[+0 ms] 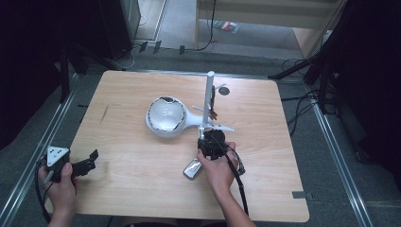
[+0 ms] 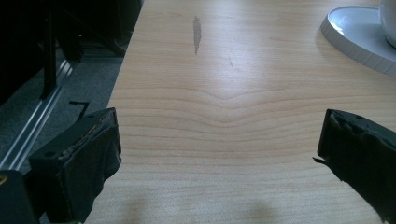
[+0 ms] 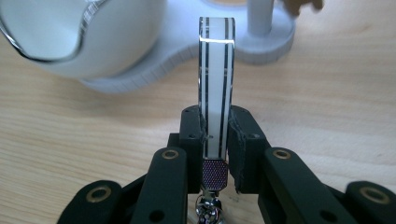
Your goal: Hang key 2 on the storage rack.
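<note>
My right gripper (image 3: 217,126) is shut on a flat white strap with black stripes (image 3: 215,70), which stands upright between the pads. A purple woven tab and a metal clasp (image 3: 208,210) hang at the strap's lower end. In the high view this gripper (image 1: 209,141) sits just in front of a white stand, which has a bowl-shaped dish (image 1: 165,116) and a tall post with pegs (image 1: 208,97). A small dark item (image 1: 213,103) hangs on the post. My left gripper (image 1: 92,160) rests at the table's near left corner, open with nothing between its pads (image 2: 88,158).
A silver oblong object (image 1: 192,169) lies on the wooden table (image 1: 127,189) beside the right hand. The stand's white base (image 2: 359,32) shows far off in the left gripper view. Cables and dark stands line the floor around the table.
</note>
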